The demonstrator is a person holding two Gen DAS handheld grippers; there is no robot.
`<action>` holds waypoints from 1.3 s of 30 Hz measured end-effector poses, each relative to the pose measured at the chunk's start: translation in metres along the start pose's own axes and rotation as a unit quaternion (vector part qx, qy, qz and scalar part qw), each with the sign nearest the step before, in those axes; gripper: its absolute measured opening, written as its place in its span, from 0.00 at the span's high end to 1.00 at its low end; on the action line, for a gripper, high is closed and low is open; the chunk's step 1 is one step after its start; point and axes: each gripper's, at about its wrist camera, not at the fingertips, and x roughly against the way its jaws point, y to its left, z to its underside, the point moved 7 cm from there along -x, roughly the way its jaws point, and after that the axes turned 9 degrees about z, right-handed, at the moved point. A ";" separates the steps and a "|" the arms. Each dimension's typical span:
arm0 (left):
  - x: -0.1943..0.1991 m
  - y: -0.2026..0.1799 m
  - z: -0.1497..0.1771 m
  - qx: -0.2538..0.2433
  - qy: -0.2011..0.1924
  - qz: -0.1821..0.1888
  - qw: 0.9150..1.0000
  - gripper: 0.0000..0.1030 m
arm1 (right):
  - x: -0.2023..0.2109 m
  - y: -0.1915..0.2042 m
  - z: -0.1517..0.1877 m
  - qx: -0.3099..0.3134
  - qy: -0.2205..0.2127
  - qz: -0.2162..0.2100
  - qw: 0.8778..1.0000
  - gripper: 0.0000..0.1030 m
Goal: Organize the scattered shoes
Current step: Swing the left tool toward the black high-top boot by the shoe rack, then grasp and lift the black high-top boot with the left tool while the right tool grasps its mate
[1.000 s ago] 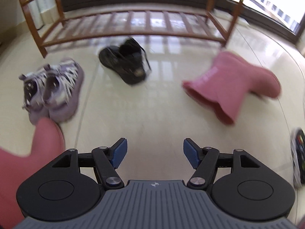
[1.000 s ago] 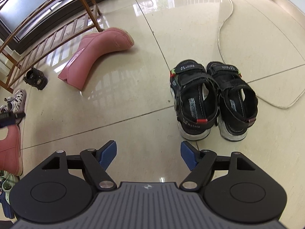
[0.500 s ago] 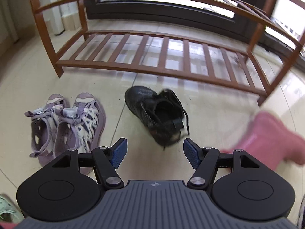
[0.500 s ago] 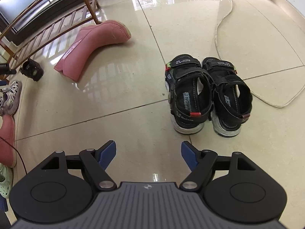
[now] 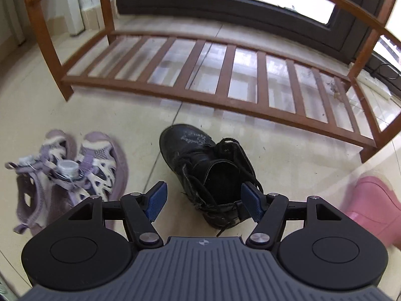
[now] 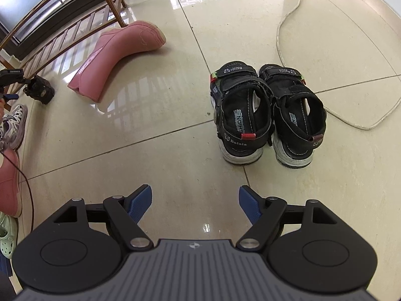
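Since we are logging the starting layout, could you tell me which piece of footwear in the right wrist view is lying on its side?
The pink boot near the wooden shoe rack lies tipped over; the black sandals stand upright on their soles.

boot before rack, sneakers left

Glossy tile floor, wooden rack, scuffed, seemingly leather black boot

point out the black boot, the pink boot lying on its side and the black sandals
black boot (image 5: 190,143), left wrist view, on its toe cap
pink boot (image 6: 117,50), right wrist view, on the middle of its shaft
black sandals (image 6: 241,123), right wrist view, on the left sandal's insole
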 end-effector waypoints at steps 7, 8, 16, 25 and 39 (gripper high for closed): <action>-0.024 0.015 0.005 0.039 0.022 -0.012 0.999 0.58 | 0.000 -0.002 0.003 0.001 0.003 -0.003 1.000 0.20; -0.026 0.015 0.007 0.033 0.024 -0.008 0.999 0.67 | -0.001 -0.002 0.003 0.000 0.003 -0.003 1.000 0.20; -0.003 0.012 0.011 -0.013 -0.021 -0.010 1.000 0.89 | 0.000 0.000 0.003 -0.002 0.000 -0.008 1.000 0.20; 0.043 -0.003 0.072 -0.052 -0.006 0.040 0.998 0.89 | 0.009 0.011 0.001 -0.005 -0.016 -0.026 1.000 0.20; 0.142 -0.064 0.202 -0.129 0.031 0.169 0.977 0.89 | 0.046 -0.014 0.028 -0.048 -0.055 0.019 0.997 0.20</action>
